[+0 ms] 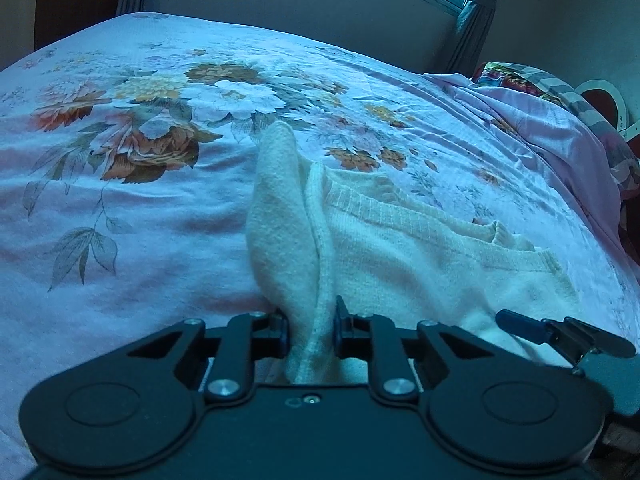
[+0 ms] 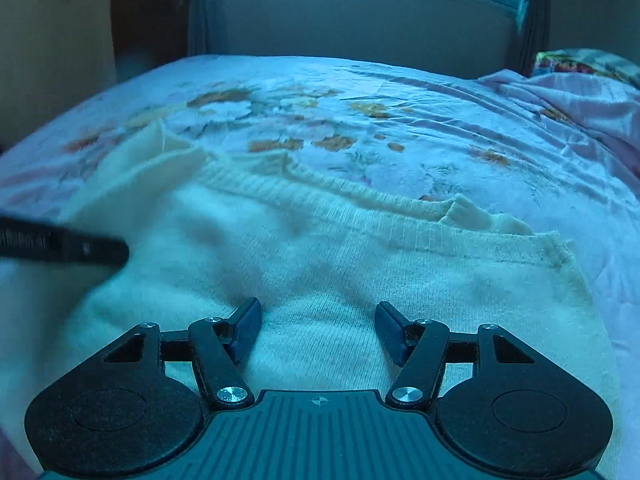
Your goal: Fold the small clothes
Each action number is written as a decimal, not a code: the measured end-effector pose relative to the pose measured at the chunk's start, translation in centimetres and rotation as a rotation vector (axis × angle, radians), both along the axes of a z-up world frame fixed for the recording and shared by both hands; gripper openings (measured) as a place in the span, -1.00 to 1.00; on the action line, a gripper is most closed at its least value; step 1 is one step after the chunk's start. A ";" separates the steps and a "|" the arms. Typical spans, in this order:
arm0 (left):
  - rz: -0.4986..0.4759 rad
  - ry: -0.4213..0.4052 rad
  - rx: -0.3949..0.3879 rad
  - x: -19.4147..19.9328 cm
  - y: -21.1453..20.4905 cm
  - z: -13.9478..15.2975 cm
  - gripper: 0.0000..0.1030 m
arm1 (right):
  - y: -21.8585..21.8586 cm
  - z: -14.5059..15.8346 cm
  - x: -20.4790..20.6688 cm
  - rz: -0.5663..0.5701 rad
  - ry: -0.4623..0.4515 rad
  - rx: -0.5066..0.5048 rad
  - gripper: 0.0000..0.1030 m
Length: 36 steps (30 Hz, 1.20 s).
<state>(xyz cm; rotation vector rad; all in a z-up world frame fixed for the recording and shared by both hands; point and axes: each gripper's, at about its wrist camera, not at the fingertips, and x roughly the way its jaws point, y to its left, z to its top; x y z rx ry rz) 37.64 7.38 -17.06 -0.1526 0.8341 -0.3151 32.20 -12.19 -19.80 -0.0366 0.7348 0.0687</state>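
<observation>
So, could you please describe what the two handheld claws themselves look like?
Both are matte black, with two rounded lobes at the base and angular linkage arms joined by silver screws. The left claw has short black pads. The right claw carries dark blue ribbed pads and a ridged grey-blue centre plate with a small crosshair mark. No sleeves or cables show.

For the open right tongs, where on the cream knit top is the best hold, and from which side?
Judging by its pose, the ribbed right-hand corner of the cream knit top: it lies flat and free on the bedsheet. Right tongs could come from the right, one finger sliding under the edge.
</observation>
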 end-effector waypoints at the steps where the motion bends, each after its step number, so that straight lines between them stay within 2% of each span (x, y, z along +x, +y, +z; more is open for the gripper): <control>1: -0.001 -0.007 0.008 -0.2 -0.3 0.3 -0.68 | 0.1 0.3 0.1 -0.003 0.004 -0.003 0.20; 2: -0.005 -0.014 0.015 -0.4 -0.5 0.6 -0.68 | 0.0 1.0 0.2 -0.019 0.012 0.026 0.20; 3: -0.009 -0.019 0.019 -0.5 -0.7 0.9 -0.68 | -0.4 2.1 -0.3 -0.025 -0.025 0.094 0.20; 5: -0.017 -0.027 0.024 -0.7 -1.2 1.5 -0.68 | -0.4 3.4 -1.8 -0.019 -0.087 0.107 0.20; 6: -0.020 -0.030 0.029 -0.8 -1.5 1.7 -0.69 | 0.0 3.0 -2.0 0.010 -0.049 0.095 0.20; 7: -0.023 -0.031 0.034 -0.8 -1.9 2.0 -0.69 | 0.6 1.9 -1.8 0.062 0.037 0.076 0.20; 8: -0.025 -0.032 0.034 -1.0 -2.2 2.3 -0.69 | 0.7 1.2 -2.1 0.070 0.046 0.059 0.20; 9: -0.029 -0.038 0.035 -1.2 -2.7 2.7 -0.69 | 0.6 1.2 -2.8 0.064 0.015 0.058 0.20; 12: -0.057 -0.052 0.051 -2.1 -4.3 3.7 -0.69 | -1.5 2.3 -4.4 0.001 -0.026 0.159 0.20; 15: -0.086 -0.059 0.064 -2.8 -6.4 4.6 -0.69 | -4.4 3.1 -5.6 -0.038 -0.025 0.275 0.20; 19: -0.130 -0.070 0.076 -4.0 -10.2 5.6 -0.69 | -8.0 3.7 -7.4 -0.088 -0.019 0.356 0.20; 24: -0.202 -0.041 0.095 -5.6 -15.9 4.7 -0.69 | -12.7 4.2 -10.3 -0.176 -0.024 0.398 0.20; 27: -0.245 0.012 0.153 -6.4 -19.6 3.0 -0.65 | -15.5 3.6 -11.4 -0.235 0.004 0.440 0.20; 28: -0.241 0.036 0.167 -6.5 -20.4 2.3 -0.57 | -16.3 3.4 -11.7 -0.248 0.018 0.469 0.20; 30: -0.237 0.084 0.146 -6.8 -20.8 1.9 -0.48 | -17.3 3.3 -12.4 -0.261 0.027 0.508 0.20; 32: -0.264 0.144 0.061 -7.3 -20.3 2.8 -0.42 | -17.8 3.6 -13.0 -0.259 0.018 0.511 0.20; 36: -0.298 0.156 -0.042 -8.5 -18.5 5.4 -0.39 | -18.5 4.2 -13.7 -0.272 -0.001 0.547 0.20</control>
